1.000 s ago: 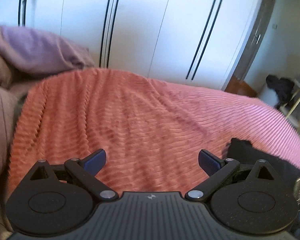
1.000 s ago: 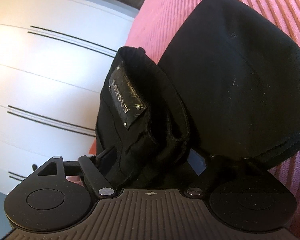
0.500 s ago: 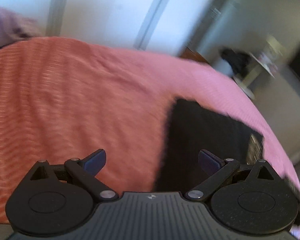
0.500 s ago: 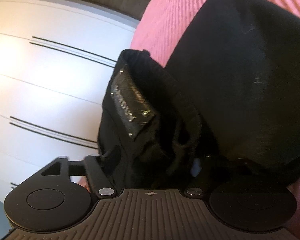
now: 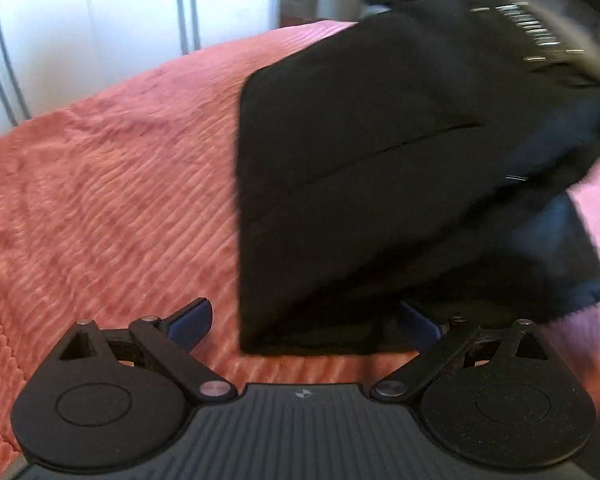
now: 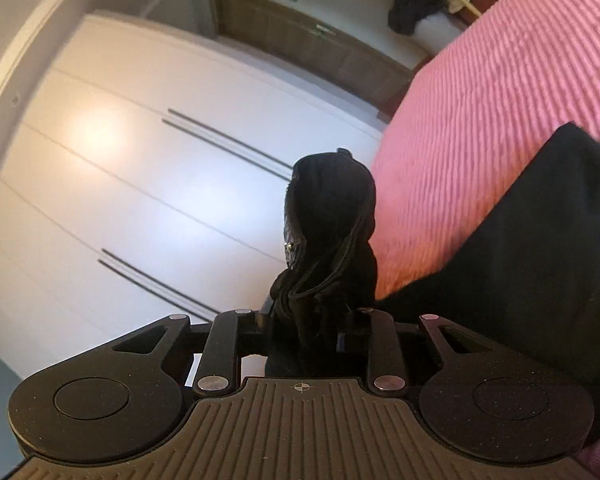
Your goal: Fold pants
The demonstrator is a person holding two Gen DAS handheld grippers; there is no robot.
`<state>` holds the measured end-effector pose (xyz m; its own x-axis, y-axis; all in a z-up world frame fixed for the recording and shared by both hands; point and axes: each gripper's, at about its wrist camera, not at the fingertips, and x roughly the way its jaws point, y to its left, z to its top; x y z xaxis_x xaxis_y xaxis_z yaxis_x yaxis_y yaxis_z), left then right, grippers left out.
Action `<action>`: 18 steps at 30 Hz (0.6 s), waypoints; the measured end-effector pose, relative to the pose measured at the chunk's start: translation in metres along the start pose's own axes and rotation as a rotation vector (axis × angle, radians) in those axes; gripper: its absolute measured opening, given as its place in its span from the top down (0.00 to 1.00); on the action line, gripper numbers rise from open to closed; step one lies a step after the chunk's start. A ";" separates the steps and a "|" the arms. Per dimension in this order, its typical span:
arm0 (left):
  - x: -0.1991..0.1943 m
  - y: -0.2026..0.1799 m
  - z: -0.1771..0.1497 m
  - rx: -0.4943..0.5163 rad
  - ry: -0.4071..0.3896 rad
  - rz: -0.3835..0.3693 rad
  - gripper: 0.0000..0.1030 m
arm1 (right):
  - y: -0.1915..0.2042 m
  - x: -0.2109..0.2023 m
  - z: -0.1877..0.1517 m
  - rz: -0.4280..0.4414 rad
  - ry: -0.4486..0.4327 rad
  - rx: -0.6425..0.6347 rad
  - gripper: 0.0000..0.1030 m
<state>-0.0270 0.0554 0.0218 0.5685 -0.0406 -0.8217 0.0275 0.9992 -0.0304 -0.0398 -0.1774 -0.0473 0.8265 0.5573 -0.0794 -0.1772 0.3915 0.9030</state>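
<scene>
Black pants (image 5: 380, 184) sit part-folded on the pink bedspread (image 5: 100, 184); right gripper (image 6: 302, 320) is closing on the bunched waistband (image 6: 328, 216), left gripper (image 5: 304, 320) gapes wide and empty, final fold left.

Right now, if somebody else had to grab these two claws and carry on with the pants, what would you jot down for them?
Right claw: closing on a bunched edge of the black pants, near the leather patch; cloth is between its fingers.
Left claw: open, empty, over the near corner of the pants.
Pants: partly folded on the pink bedspread, with one end lifted off it by the right claw.
Done: at least one fold.
Left: probably pinch the near corner with the left claw, carry the lifted end over, then smooth flat.
</scene>
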 end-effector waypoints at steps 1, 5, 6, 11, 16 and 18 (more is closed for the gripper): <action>0.004 -0.003 0.001 -0.008 -0.003 0.018 0.04 | -0.003 -0.009 0.003 -0.005 -0.018 0.003 0.72; 0.015 0.001 0.004 -0.073 -0.050 0.038 0.30 | -0.021 -0.036 0.022 -0.058 -0.105 0.029 0.72; 0.016 0.005 0.005 -0.097 -0.062 0.018 0.38 | -0.025 -0.040 0.026 -0.102 -0.121 0.028 0.72; 0.014 0.016 0.006 -0.167 -0.119 -0.066 0.49 | -0.069 -0.026 0.032 -0.409 -0.020 0.141 0.44; 0.019 0.021 0.007 -0.233 -0.102 -0.128 0.47 | -0.064 0.001 0.027 -0.423 0.026 0.059 0.15; 0.023 0.024 0.006 -0.264 -0.073 -0.129 0.36 | -0.063 0.012 0.023 -0.444 0.025 0.016 0.16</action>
<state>-0.0082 0.0779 0.0055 0.6321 -0.1576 -0.7587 -0.1061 0.9523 -0.2862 -0.0060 -0.2122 -0.0950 0.8075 0.3553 -0.4708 0.2006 0.5852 0.7857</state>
